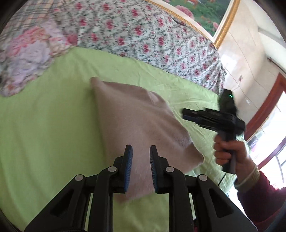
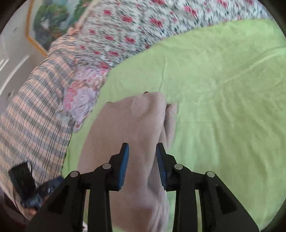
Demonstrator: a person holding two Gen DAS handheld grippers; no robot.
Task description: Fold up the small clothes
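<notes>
You are working over a bed covered with a light green sheet (image 1: 44,125), and the small garment you are folding, a pale pinkish-beige knit piece (image 1: 135,121), is lying on that sheet in a roughly folded shape, its far corner pointing toward the pillows and its near edge running under your left gripper (image 1: 141,148). That left gripper is hovering above the garment with its blue-padded fingers (image 1: 127,164) standing a little apart; nothing is sitting between them and they are gripping nothing. Your right gripper (image 2: 142,145) is showing the same thing from its own camera: its fingers are parted, the pads are pressing on nothing, and the beige cloth is lying beneath them with a folded edge (image 2: 169,121) running along its right side on the green sheet. In the left wrist view you are holding the right gripper (image 1: 185,115) off the garment's right edge, above the sheet, with your right hand (image 1: 230,151) wrapped around its handle and a dark red sleeve (image 1: 259,196) showing at the wrist. A floral bedcover (image 1: 143,35) is bunched along the far side of the bed, a plaid pillow (image 2: 30,110) and a pink-and-lilac flowered one (image 2: 80,96) are lying at the head, and a gold-framed picture (image 1: 205,12) is hanging on the wall behind. The right wrist view is blurred.
</notes>
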